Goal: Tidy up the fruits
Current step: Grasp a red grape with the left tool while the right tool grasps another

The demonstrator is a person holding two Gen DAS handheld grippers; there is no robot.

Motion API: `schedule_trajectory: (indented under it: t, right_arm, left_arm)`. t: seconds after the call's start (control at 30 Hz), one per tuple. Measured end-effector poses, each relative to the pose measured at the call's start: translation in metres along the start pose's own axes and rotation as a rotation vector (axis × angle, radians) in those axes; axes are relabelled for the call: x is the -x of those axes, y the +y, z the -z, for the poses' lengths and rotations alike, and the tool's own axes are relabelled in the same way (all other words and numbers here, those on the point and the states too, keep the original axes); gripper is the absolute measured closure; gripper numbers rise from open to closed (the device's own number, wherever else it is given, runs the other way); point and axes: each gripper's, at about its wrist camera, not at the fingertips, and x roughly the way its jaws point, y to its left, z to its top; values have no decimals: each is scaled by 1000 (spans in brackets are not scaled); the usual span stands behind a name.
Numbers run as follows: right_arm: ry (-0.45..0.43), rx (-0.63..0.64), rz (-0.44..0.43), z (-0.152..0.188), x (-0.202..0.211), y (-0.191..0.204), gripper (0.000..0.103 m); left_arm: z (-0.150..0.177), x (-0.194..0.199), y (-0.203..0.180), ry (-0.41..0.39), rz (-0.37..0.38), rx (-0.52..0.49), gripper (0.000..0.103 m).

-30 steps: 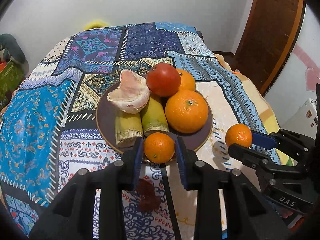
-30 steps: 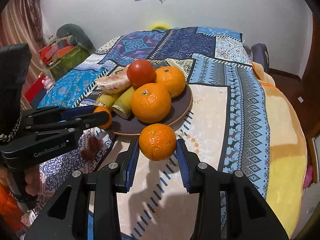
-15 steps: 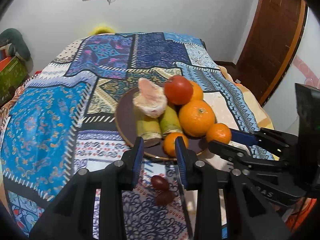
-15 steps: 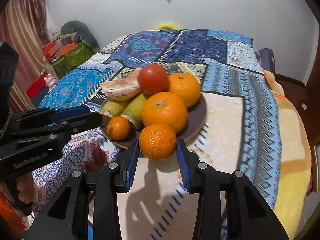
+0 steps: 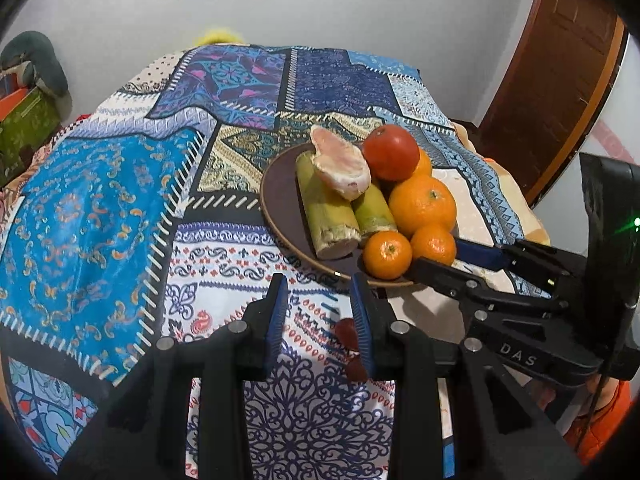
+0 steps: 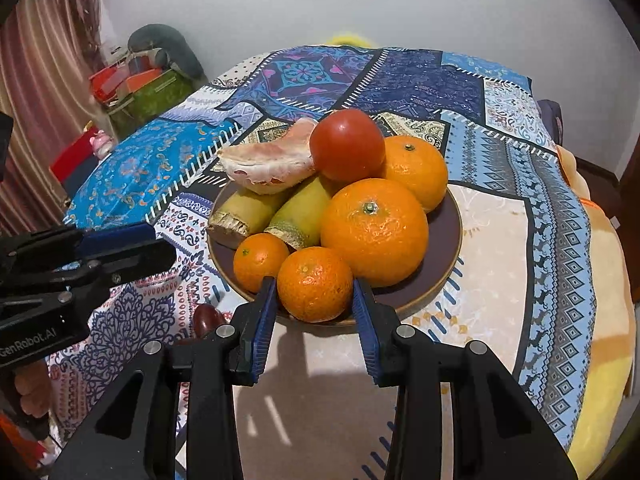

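A brown plate [image 6: 448, 236] on the patterned cloth holds a tomato [image 6: 347, 145], a peeled pomelo piece [image 6: 269, 166], two sugarcane pieces [image 6: 296, 212], two big oranges [image 6: 374, 232] and two small mandarins. My right gripper [image 6: 315, 304] is shut on one small mandarin [image 6: 315, 284] at the plate's near rim. The other small mandarin [image 6: 260, 262] lies beside it. My left gripper [image 5: 318, 308] is open and empty, pulled back from the plate [image 5: 280, 200]. Two dark red fruits [image 5: 345, 330] lie on the cloth by its right finger.
The cloth-covered table [image 5: 100, 208] has room to the left of the plate. A door [image 5: 560, 60] stands at the right. Boxes and clutter [image 6: 136, 88] sit beside the table at the far left. A dark red fruit [image 6: 208, 317] lies near the right gripper's left finger.
My left gripper let go of its small mandarin on the plate and drew back to the left. My right gripper carried its mandarin forward onto the plate's near rim.
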Motion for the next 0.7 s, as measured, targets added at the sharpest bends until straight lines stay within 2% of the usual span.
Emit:
schedule_trajectory:
  t: [0.1, 0.4, 0.7]
  right_arm:
    - [3, 8, 20, 0, 3, 1, 61]
    - [-26, -7, 26, 8, 35, -3, 61]
    - [-23, -8, 19, 23, 49, -2, 61]
  left_arm:
    - [5, 2, -2, 15, 4, -2, 71]
    - [22, 9, -12, 63, 14, -3, 71]
    - [42, -7, -24, 136, 16, -6, 71]
